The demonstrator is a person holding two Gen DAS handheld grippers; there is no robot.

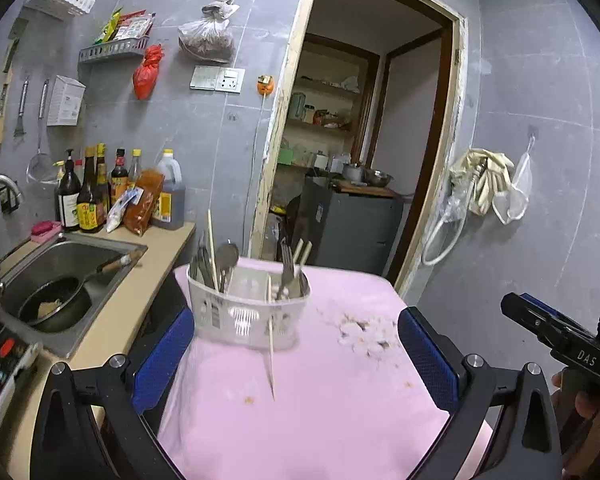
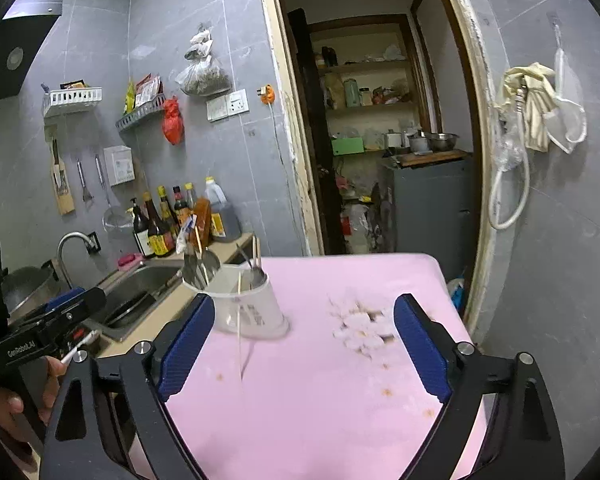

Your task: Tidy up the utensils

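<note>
A white slotted utensil caddy (image 1: pixel 244 312) (image 2: pixel 252 312) stands near the far left corner of the pink table (image 1: pixel 320 420) (image 2: pixel 320 420). It holds spoons (image 1: pixel 226 258), forks (image 1: pixel 287 268) and chopsticks (image 1: pixel 212 248). One chopstick (image 1: pixel 271 336) (image 2: pixel 240 332) slants down outside the caddy's front, tip on the table; blur hides whether it leans on the caddy. My left gripper (image 1: pixel 296 316) is open, its blue pads wide apart on either side of the caddy and short of it. My right gripper (image 2: pixel 305 300) is open too, with nothing between its fingers.
A worn, flaky patch (image 1: pixel 364 332) (image 2: pixel 364 328) marks the table right of the caddy. Left of the table a counter holds a sink with a pan (image 1: pixel 56 300), sauce bottles (image 1: pixel 100 196) and a cooker panel (image 1: pixel 0 368). Behind the table is an open doorway (image 1: pixel 360 140).
</note>
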